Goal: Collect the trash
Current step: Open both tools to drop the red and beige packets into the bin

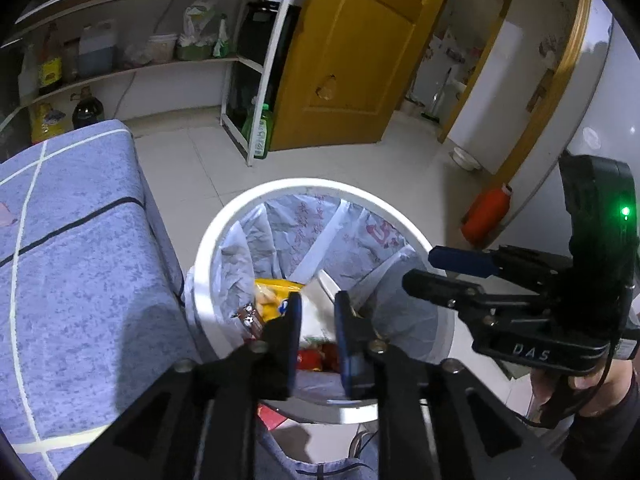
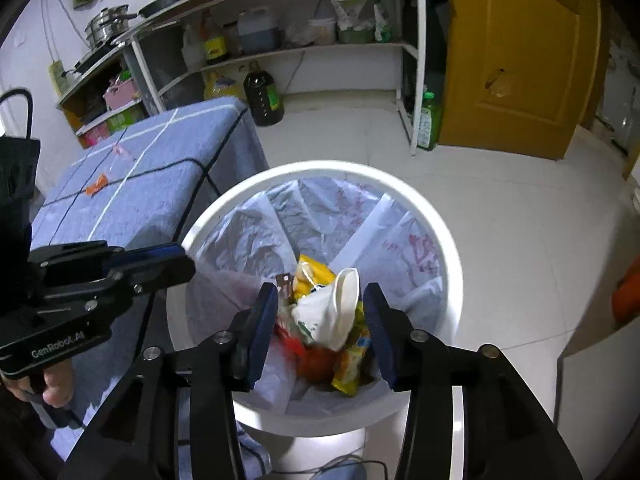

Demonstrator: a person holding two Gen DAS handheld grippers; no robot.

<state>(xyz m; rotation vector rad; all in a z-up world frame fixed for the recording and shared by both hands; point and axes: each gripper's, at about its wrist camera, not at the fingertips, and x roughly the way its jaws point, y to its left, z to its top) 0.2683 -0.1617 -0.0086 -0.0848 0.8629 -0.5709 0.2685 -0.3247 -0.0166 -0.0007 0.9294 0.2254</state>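
Note:
A white trash bin with a pale plastic liner stands on the floor beside a blue covered table. Inside lie a yellow snack packet, a white crumpled bag and red wrappers. My left gripper is open and empty above the bin's near side. My right gripper is open and empty above the bin's middle. The right gripper also shows in the left wrist view, over the bin's right rim. The left gripper shows in the right wrist view at the bin's left rim.
The blue checked table stands left of the bin, with small orange and pink scraps on it. A white shelf rack with bottles stands behind. A yellow door and an orange bottle on the floor are to the right.

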